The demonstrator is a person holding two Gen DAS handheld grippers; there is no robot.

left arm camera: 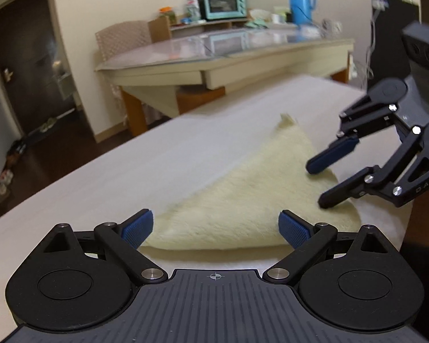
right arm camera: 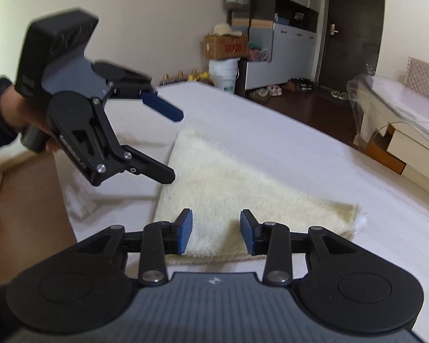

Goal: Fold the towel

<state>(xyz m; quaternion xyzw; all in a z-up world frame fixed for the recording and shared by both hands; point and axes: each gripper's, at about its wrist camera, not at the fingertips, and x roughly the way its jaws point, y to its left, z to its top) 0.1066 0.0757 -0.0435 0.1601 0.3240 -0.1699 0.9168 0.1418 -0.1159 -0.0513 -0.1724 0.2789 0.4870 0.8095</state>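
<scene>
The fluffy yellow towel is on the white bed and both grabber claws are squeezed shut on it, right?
Not quite. The towel does lie on the white bed, but both claws are open: the left gripper and right gripper hold nothing, as each wrist view shows.

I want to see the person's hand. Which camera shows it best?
The right wrist view: the hand grips the handle of the left tongs at the frame's left edge. The left wrist view shows no hand, only both tongs over the towel.
</scene>
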